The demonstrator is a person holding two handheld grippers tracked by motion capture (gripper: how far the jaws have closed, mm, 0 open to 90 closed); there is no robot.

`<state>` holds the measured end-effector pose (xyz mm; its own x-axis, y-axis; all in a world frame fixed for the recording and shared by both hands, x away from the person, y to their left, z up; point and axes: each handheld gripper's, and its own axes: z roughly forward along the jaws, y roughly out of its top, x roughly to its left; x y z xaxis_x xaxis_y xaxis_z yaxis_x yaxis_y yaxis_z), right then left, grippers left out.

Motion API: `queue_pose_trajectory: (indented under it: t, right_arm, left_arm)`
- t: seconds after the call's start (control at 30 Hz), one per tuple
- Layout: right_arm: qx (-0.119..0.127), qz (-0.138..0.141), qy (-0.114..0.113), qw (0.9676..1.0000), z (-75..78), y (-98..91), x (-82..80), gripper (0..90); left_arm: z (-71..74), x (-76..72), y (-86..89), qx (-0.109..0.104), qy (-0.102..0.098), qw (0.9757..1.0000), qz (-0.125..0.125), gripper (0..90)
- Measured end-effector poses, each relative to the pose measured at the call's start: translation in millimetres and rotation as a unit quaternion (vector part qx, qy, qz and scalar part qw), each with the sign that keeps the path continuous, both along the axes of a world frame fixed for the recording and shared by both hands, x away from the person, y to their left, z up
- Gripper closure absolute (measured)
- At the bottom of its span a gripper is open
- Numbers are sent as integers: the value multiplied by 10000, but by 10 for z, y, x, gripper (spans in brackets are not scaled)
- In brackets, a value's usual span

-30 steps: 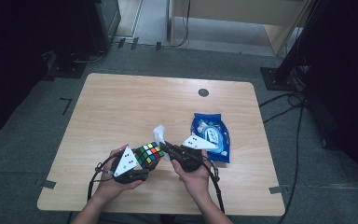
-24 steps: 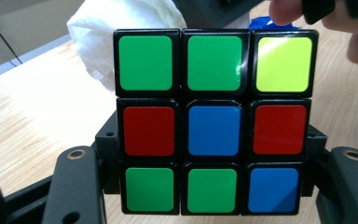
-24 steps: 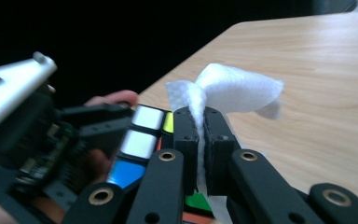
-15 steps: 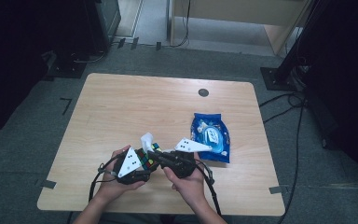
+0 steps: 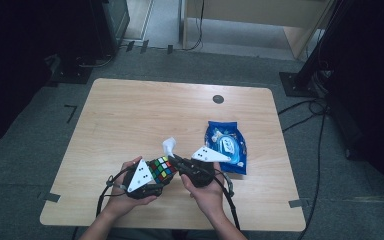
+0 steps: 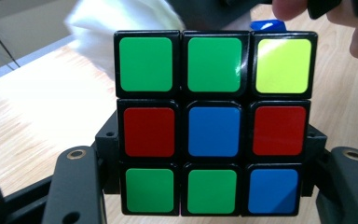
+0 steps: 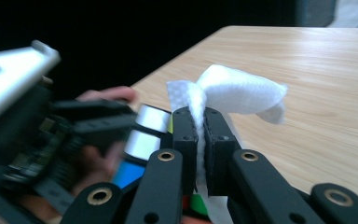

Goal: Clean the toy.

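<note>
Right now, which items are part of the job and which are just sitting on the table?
In use:
- puzzle cube, clamped in the left gripper
- white wipe, pinched in the right gripper, close beside the cube

Lying about:
- blue packet, flat on the table to the right of the hands
- small dark round disc near the far edge

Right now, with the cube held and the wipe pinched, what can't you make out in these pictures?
- Cube, left gripper view: one face shows; the other faces are turned away, and the bottom edge cuts off the lower row.
- Wipe, right gripper view: its lower end runs down between the right gripper's jaws and out of frame.
- Blue packet, high view: print too small to read.
- Left gripper, high view: jaws hidden under its plate and the cube.
</note>
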<state>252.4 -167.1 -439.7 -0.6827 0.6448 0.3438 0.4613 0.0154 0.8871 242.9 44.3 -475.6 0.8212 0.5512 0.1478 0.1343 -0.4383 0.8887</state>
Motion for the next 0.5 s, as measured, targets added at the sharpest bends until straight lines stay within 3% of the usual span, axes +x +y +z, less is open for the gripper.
queue_pose_trajectory:
  t: [0.13, 0.2, 0.27, 0.4, 0.5]
  right_arm:
    - [49, 388, -153, 9991, 64, 87, -89, 860]
    - [-10, 442, -217, 9988, 89, 112, -119, 861]
    - [80, 458, -161, 9988, 83, 88, -105, 862]
    - [140, 212, 43, 9997, -6, -37, -13, 863]
    - [-122, -80, 193, 9997, -106, -145, 89, 863]
  left_arm:
    - [-19, 30, 14, 33, 48, 9999, 95, 338]
    - [-2, 43, 50, -48, 57, 9999, 133, 338]
    - [22, 56, 94, -140, 72, 9997, 189, 338]
    - [62, 64, 174, -239, 12, 9995, 217, 338]
    - [92, 62, 209, -420, -7, 9990, 151, 338]
